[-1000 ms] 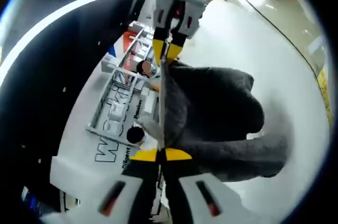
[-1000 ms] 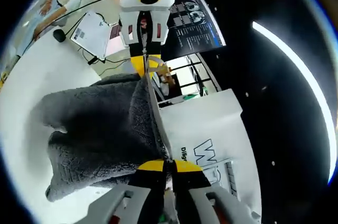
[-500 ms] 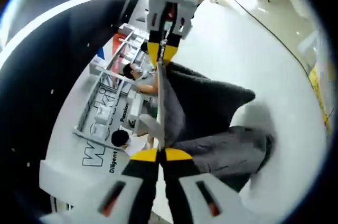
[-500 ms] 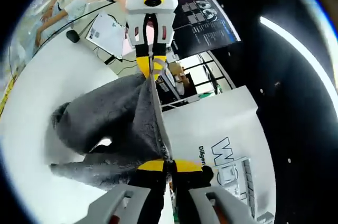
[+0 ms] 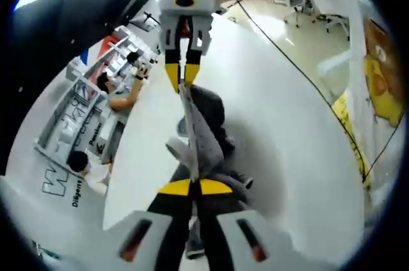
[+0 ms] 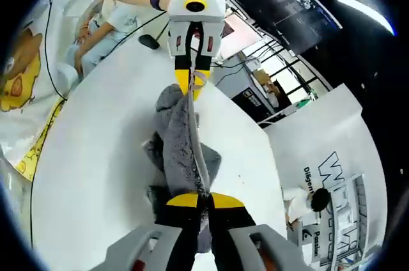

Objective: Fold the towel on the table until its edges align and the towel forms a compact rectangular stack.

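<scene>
The grey towel hangs stretched between my two grippers above the white table, its lower folds bunched on the tabletop. My left gripper is shut on one corner of the towel's top edge. My right gripper faces it from the far end, shut on the other corner. In the right gripper view the towel runs from my right gripper up to the left gripper, with the taut edge between them. The white table lies below.
A black cable runs across the table's far part. A black mouse and cable lie near the table's far end. People stand by a white display wall beyond the table edge. A person in a white printed shirt is alongside.
Both grippers have lifted and tipped downward with the towel held taut, so the table comes under view. The towel now hangs narrower, its lower part gathered on the table.
</scene>
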The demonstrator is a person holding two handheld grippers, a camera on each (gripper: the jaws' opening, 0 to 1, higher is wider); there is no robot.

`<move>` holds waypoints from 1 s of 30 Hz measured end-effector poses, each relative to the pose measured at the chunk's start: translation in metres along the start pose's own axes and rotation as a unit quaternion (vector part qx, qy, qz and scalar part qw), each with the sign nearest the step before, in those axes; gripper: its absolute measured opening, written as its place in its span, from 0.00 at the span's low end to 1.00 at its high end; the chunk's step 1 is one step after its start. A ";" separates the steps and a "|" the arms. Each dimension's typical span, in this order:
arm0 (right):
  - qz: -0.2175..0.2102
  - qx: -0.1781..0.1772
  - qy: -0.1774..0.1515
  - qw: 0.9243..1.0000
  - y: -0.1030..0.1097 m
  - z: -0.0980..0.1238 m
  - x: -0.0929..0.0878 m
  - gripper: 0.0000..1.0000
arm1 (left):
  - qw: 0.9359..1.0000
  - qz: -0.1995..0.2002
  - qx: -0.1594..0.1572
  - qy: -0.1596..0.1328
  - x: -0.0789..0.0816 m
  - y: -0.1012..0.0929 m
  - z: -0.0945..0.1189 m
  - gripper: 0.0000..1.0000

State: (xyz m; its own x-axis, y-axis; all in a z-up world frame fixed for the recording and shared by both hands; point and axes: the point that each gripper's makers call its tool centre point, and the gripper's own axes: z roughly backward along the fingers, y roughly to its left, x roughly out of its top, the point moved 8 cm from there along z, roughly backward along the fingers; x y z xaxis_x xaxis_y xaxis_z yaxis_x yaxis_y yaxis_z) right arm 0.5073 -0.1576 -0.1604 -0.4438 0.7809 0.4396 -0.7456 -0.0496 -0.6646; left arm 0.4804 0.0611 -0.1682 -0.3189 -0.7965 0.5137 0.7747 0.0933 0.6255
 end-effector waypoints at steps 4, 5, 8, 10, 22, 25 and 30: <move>-0.023 0.026 0.003 0.999 0.026 -0.018 -0.014 0.04 | 0.999 0.024 -0.025 0.008 -0.018 -0.029 -0.023 0.04; -0.026 0.031 0.003 0.999 0.032 -0.021 -0.017 0.04 | 0.999 0.028 -0.028 0.008 -0.020 -0.032 -0.026 0.04; -0.039 0.043 0.006 0.998 0.047 -0.030 -0.023 0.04 | 0.998 0.042 -0.038 0.007 -0.028 -0.045 -0.036 0.04; -0.042 0.053 0.007 0.998 0.054 -0.033 -0.026 0.04 | 0.998 0.049 -0.043 0.006 -0.031 -0.050 -0.039 0.04; -0.075 0.057 -0.002 0.996 0.069 -0.031 -0.028 0.08 | 0.995 0.074 -0.064 -0.007 -0.034 -0.062 -0.035 0.09; -0.079 0.051 -0.008 0.996 0.073 -0.025 -0.029 0.19 | 0.995 0.078 -0.068 -0.006 -0.036 -0.068 -0.029 0.22; -0.088 0.050 -0.022 0.995 0.086 -0.010 -0.027 0.24 | 0.994 0.090 -0.054 -0.022 -0.039 -0.077 -0.009 0.31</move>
State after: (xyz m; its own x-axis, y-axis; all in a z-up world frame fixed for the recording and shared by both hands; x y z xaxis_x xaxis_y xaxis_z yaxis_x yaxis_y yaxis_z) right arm 0.4597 -0.1768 -0.2352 -0.3222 0.7553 0.5707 -0.8583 0.0212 -0.5127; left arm 0.4384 0.0793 -0.2415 -0.1917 -0.7457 0.6381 0.8751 0.1646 0.4552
